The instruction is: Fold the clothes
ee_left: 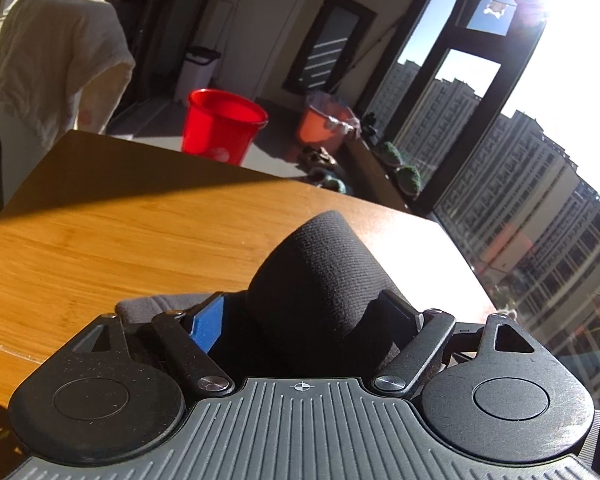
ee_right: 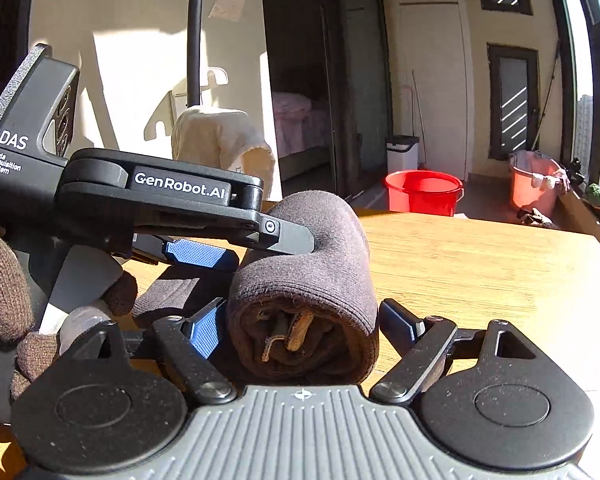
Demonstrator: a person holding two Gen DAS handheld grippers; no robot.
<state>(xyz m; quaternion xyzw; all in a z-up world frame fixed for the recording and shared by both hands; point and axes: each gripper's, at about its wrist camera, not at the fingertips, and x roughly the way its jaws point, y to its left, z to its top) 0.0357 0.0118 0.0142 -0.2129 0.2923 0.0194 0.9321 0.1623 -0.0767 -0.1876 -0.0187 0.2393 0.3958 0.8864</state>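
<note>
While lying on the wooden table (ee_right: 480, 264), dark rolled garment (ee_right: 312, 288), left tongs (ee_right: 256, 248) pinching it, right tongs (ee_right: 300, 324) spread around it

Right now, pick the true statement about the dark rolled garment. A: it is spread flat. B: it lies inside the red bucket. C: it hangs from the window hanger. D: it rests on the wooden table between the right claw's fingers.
D: the dark rolled garment sits on the wooden table within the right claw.

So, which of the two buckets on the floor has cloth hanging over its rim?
The paler orange-pink bucket near the window; light cloth drapes over its rim. The bright red bucket, closer to the table, shows a bare rim.
</note>
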